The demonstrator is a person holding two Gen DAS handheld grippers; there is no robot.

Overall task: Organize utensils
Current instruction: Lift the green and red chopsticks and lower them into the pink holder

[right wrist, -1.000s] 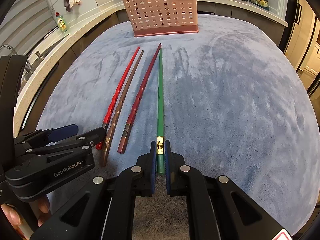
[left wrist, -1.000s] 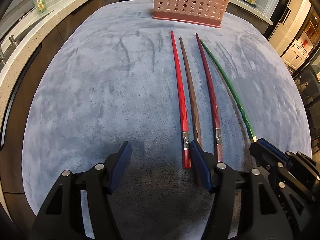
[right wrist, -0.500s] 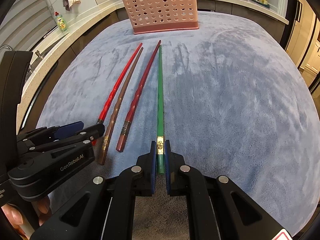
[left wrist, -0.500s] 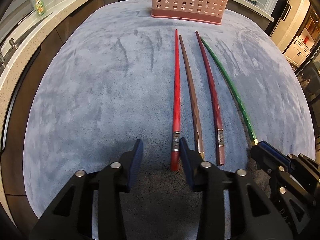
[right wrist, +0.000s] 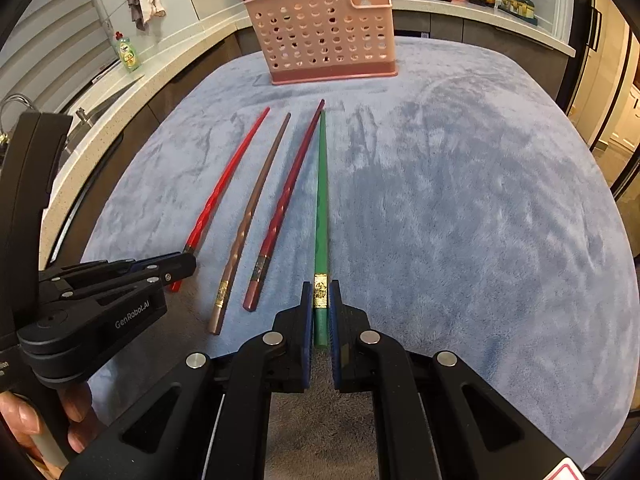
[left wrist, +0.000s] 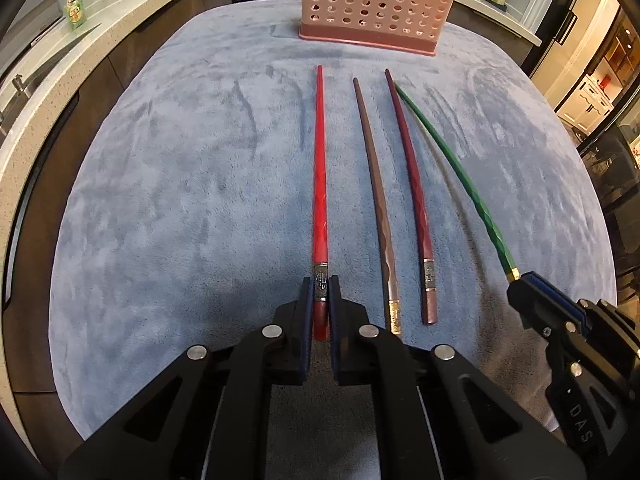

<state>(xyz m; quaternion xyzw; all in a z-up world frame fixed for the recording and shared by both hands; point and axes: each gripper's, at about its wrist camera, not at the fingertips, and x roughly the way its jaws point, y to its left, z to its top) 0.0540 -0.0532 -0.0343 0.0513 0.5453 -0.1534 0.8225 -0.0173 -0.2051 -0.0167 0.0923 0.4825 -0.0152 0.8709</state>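
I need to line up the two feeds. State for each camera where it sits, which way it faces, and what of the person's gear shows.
Left wrist: sits on the left gripper, looking down along its fingers, shut on the red chopstick; the right gripper shows at the right edge.
Right wrist: sits on the right gripper, shut on the green chopstick; the left gripper and a hand show at left.
Shared: all four chopsticks, the pink basket, the blue cloth.
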